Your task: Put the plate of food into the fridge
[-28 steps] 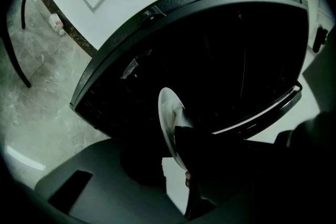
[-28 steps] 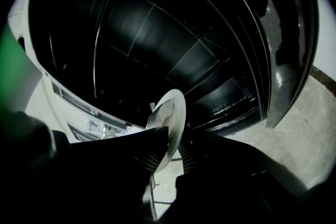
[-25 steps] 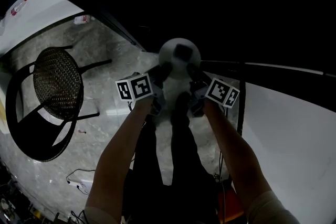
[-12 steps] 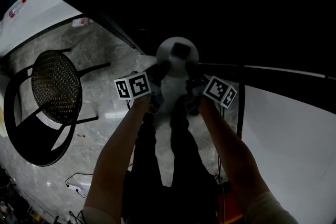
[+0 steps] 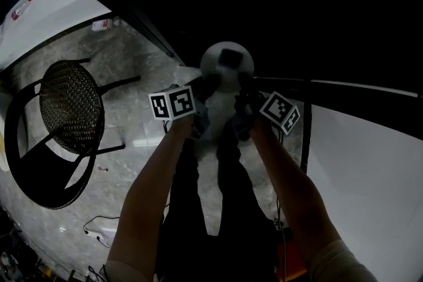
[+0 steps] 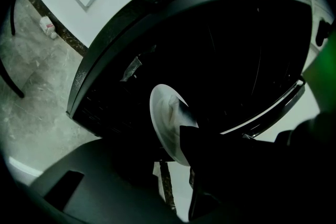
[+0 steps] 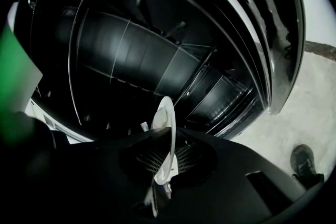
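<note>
No readable text, brand, number or sign anywhere. Black-and-white square code patterns only on left marker cube and right marker cube, with no letters or digits among them. Red-and-white print on small carton lying on floor, too small and dim to make out.

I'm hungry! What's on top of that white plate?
One dark, squarish piece of food lies on the white plate, toward its far edge. The picture is too dim to tell what it is, and the piece covers the plate under it.
</note>
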`<state>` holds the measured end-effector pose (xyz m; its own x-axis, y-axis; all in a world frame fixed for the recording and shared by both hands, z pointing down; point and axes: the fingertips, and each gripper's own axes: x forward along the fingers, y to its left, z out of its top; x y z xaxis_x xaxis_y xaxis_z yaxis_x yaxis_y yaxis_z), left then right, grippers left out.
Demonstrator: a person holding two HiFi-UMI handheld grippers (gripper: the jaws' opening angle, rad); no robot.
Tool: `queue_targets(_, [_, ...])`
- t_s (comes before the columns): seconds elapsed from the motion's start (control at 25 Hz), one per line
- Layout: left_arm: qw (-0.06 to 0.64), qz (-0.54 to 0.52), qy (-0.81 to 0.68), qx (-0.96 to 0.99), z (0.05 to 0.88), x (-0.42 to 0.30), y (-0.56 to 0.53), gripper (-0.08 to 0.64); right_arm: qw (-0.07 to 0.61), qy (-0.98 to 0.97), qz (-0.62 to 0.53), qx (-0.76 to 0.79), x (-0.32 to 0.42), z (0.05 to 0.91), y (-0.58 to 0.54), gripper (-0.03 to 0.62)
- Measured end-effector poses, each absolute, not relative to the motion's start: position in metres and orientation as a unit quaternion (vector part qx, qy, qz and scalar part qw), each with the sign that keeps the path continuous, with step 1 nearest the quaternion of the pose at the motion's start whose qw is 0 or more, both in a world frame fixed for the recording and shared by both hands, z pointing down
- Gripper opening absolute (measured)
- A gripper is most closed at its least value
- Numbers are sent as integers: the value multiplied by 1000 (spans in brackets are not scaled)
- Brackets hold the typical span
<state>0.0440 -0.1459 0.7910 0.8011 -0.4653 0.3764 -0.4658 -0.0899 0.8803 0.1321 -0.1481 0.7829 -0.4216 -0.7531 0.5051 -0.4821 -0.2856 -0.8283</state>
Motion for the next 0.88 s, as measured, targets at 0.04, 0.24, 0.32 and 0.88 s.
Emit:
queue_targets(0.04, [597,0,-315,738,791,45,-144,108,113,586,-605,-528,133,783,-149,28])
queue_targets(0.24, [596,-7,-319,737,792,44,-145,110,125,576,-611,-529,134,787,-152,26])
queue_targets(0.32, [593,-1,-323,738,794,44,-148,109,131,572,-613,-530,134,789,-153,26])
queue_targets(0.88, [628,-55,-357,689,787,41,-166,46,26,632,-565,-530,131,786,-168,49])
